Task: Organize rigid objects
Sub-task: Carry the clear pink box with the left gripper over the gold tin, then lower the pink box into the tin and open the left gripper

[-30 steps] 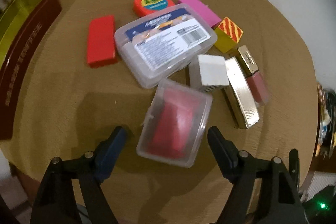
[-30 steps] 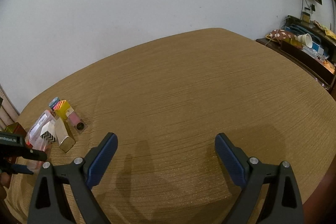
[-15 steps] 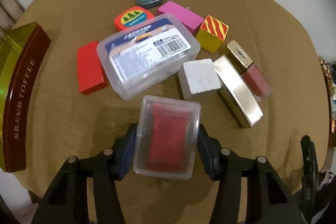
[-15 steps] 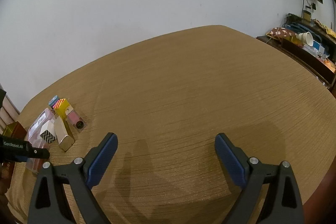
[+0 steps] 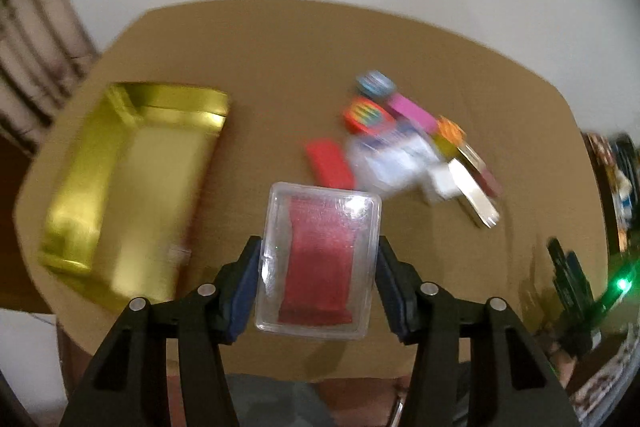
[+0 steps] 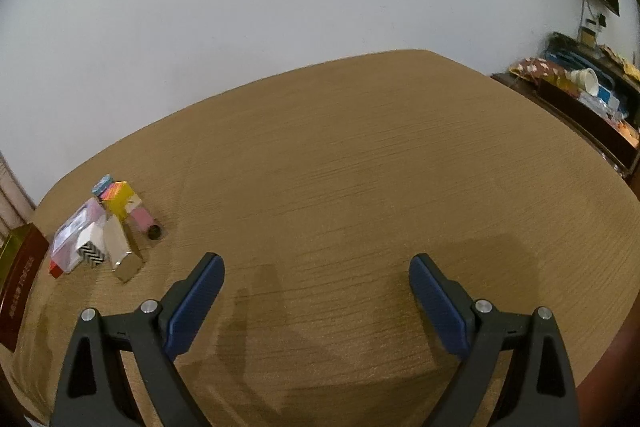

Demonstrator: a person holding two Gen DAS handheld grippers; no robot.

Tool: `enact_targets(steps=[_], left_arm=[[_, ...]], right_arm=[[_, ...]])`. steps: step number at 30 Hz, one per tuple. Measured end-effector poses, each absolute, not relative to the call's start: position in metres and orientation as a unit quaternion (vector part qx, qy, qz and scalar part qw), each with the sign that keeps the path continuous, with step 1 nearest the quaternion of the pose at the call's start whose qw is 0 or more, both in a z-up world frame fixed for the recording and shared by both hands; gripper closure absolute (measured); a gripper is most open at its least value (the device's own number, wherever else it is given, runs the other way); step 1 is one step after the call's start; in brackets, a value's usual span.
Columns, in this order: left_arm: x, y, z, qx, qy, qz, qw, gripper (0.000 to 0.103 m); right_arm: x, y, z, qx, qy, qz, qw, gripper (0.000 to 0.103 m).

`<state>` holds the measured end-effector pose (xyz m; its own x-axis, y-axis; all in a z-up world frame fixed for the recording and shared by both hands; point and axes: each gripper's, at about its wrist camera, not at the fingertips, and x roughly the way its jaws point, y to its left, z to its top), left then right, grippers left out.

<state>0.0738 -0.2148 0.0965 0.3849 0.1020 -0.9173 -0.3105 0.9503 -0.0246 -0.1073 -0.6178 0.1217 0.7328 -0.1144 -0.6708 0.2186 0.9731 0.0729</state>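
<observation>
Left gripper: pinching the clear case, one blue pad on each long side; the pads touch the case walls.
Clear case: sits between the fingers, dead centre of the left wrist view, running out toward 12 o'clock past the fingertips. Red insert visible through the lid. Appears lifted off the desk, though the frame is blurred.
Gold tin: open, at 10 o'clock from the case, near it but apart. In the right wrist view only its brown side shows, at the far left edge.
Pile: at 1 to 2 o'clock from the case, motion-blurred. Red block is nearest, just past the case's far edge. Beyond it a labelled clear box, an orange tin, a pink block, a blue tin, a striped cube, a white cube and a gold bar.
Desk: tan woven cover, carries everything.
Right gripper: spread wide, nothing between the fingers, above bare desk.
Pile, right view: at 9 to 10 o'clock from the right gripper, well apart. Gold bar, a zigzag-sided cube and a pink bottle face this side.
Shelf: cluttered, at 2 o'clock beyond the desk edge.
</observation>
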Motion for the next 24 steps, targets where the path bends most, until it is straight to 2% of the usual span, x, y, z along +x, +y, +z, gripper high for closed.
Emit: enact_targets(steps=[5, 8, 11, 12, 14, 18, 21, 24], left_arm=[[0.074, -0.161, 0.106, -0.1, 0.521, 0.192, 0.826, 0.053], [0.077, -0.155, 0.091, -0.083, 0.521, 0.219, 0.821, 0.053], [0.09, -0.107, 0.069, -0.071, 0.526, 0.229, 0.816, 0.053], [0.074, -0.094, 0.069, -0.07, 0.528, 0.225, 0.816, 0.053], [0.05, -0.096, 0.073, -0.072, 0.531, 0.215, 0.816, 0.053], [0.061, -0.101, 0.063, -0.065, 0.538, 0.213, 0.813, 0.053], [0.063, -0.11, 0.081, -0.062, 0.544, 0.215, 0.809, 0.052], [0.079, -0.129, 0.078, -0.055, 0.551, 0.221, 0.803, 0.05]], right_arm=[[-0.109, -0.601, 0.137, 0.056, 0.348, -0.063, 0.934, 0.007], [-0.111, -0.589, 0.141, 0.044, 0.352, -0.05, 0.934, 0.007], [-0.112, -0.575, 0.141, 0.044, 0.363, -0.025, 0.93, 0.007], [-0.111, -0.569, 0.142, 0.044, 0.366, -0.015, 0.929, 0.007], [-0.107, -0.556, 0.145, 0.035, 0.37, 0.007, 0.928, 0.007], [-0.099, -0.525, 0.152, 0.01, 0.379, 0.057, 0.924, 0.007], [-0.09, -0.505, 0.154, -0.011, 0.391, 0.096, 0.915, 0.007], [-0.082, -0.489, 0.154, -0.034, 0.402, 0.133, 0.905, 0.007]])
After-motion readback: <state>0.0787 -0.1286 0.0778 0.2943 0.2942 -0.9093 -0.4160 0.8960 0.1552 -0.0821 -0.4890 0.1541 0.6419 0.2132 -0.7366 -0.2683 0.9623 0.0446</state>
